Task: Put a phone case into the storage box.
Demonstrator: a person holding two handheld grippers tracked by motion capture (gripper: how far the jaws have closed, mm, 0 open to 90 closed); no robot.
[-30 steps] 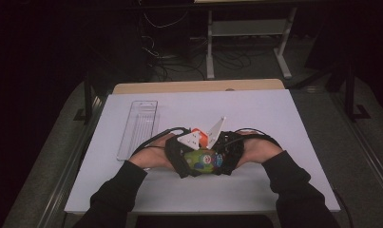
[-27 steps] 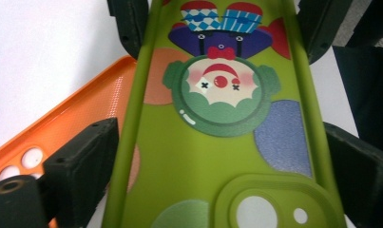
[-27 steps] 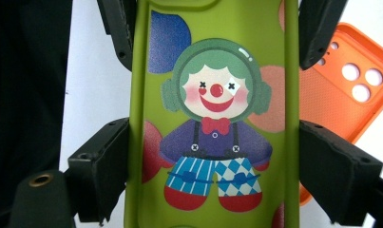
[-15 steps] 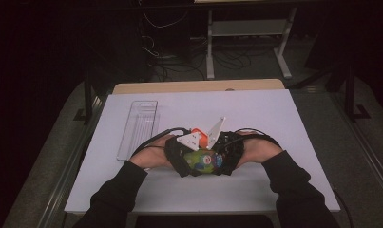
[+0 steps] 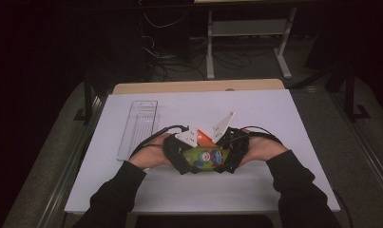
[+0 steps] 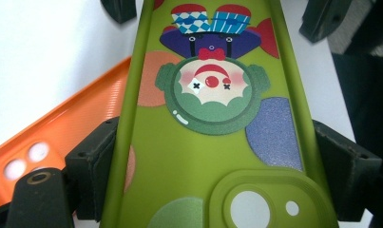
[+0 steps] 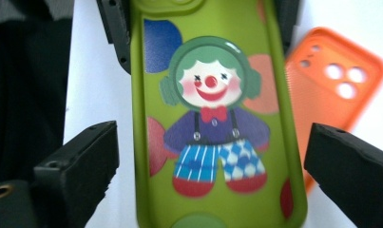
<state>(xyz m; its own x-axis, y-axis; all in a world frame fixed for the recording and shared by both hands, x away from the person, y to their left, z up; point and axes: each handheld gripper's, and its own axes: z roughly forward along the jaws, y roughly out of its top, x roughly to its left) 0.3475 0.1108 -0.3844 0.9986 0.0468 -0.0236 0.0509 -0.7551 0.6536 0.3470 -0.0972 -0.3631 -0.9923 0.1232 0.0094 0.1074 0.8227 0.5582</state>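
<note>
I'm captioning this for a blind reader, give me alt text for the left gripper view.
A green phone case with a clown print, clamped at its sides between the left gripper's black jaws. An orange case lies beside it on the white table.

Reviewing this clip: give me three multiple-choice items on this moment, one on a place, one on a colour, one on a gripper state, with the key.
1. Where does the clear tray lie on the white table in the high view?
A. left of both hands
B. right of both hands
C. under the green phone case

2. What colour is the second phone case beside the green phone case?
A. blue
B. orange
C. black

3. How do the hand-held grippers stand?
A. both open
B. left hand-held gripper clamps the green case, right hand-held gripper open around it
C. both clamp it

Key: 1 A, the tray sits at the table's left; 2 B, orange shows in both gripper views; 3 B, left pads press the case's edges, right pads stand clear.
</note>
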